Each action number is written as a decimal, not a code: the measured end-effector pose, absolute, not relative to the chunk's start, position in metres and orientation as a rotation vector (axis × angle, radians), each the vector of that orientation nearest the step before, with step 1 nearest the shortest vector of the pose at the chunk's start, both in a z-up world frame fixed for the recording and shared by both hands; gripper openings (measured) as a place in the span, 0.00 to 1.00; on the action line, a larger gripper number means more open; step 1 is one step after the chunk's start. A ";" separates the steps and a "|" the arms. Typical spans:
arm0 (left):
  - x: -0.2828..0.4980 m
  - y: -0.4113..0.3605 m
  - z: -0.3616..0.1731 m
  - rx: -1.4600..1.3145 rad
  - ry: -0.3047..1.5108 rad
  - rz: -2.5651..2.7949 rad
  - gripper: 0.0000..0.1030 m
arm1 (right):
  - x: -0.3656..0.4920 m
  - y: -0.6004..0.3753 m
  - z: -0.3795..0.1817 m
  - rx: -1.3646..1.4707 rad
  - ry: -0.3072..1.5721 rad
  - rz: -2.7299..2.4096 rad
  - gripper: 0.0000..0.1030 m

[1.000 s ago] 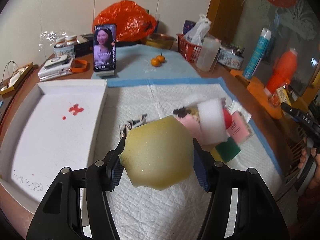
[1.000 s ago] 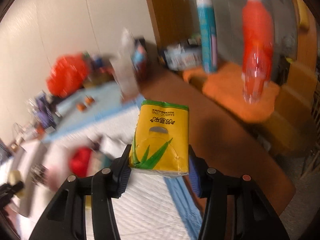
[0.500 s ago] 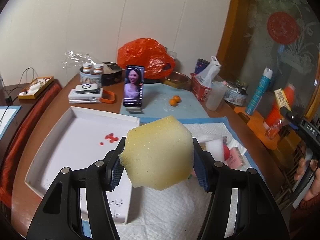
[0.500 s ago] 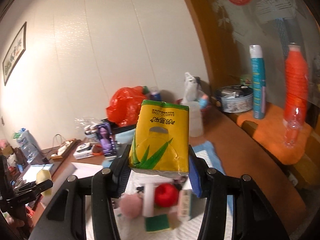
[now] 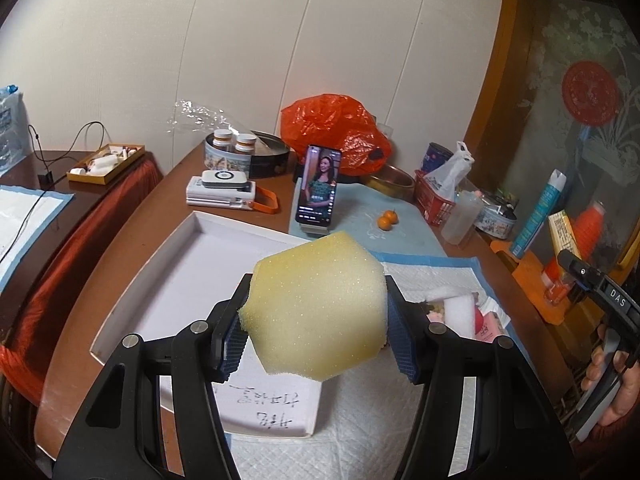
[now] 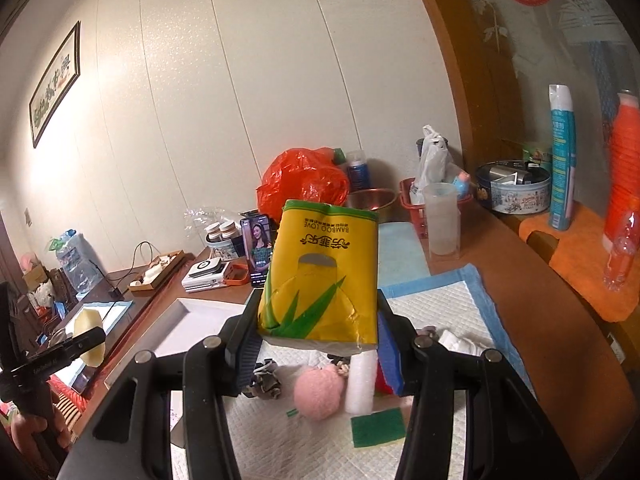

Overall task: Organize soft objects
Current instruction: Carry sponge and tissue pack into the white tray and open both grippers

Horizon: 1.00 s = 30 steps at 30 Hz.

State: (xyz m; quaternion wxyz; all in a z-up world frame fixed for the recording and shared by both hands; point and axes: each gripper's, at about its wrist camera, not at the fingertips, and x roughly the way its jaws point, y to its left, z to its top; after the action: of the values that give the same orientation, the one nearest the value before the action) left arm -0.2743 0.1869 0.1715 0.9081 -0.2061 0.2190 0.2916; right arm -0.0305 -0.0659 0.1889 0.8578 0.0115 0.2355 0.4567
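Our left gripper (image 5: pixel 316 344) clamps the yellow sponge (image 5: pixel 316 312), held above the white tray (image 5: pixel 168 280) that looks empty. Our right gripper (image 6: pixel 316 344) clamps the tissue pack (image 6: pixel 320 276). At 6 o'clock below it, the pile (image 6: pixel 344 396) waits; most sorting remains.

Up in the air, a pale yellow foam sponge (image 5: pixel 316 312), chunky and many-sided, pinched at both flanks over the near right corner of the white tray (image 5: pixel 168 264). On the right, a yellow tissue pack (image 6: pixel 320 276) with green leaf print, held upright and off the mat. Below it lie a pink pompom (image 6: pixel 318 398), a white foam block (image 6: pixel 362 384) and a green scouring pad (image 6: pixel 378 426).
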 end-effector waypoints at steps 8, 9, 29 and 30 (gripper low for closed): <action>-0.291 0.203 0.171 -0.433 0.453 0.622 0.59 | -0.040 -0.048 0.183 0.015 0.518 0.975 0.49; -0.292 0.206 0.171 -0.434 0.453 0.623 0.59 | -0.042 -0.045 0.183 0.012 0.519 0.977 0.49; -0.282 0.288 0.207 -0.369 0.430 0.568 0.59 | -0.088 0.051 0.227 0.004 0.435 1.058 0.49; -0.280 0.291 0.199 -0.372 0.447 0.564 0.59 | -0.091 0.057 0.222 0.001 0.450 1.059 0.49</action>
State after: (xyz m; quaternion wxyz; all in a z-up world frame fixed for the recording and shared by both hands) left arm -0.2803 0.2908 0.1994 0.9191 -0.1809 0.2174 0.2743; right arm -0.0908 0.0565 0.2219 0.8390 0.0004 0.2127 0.5008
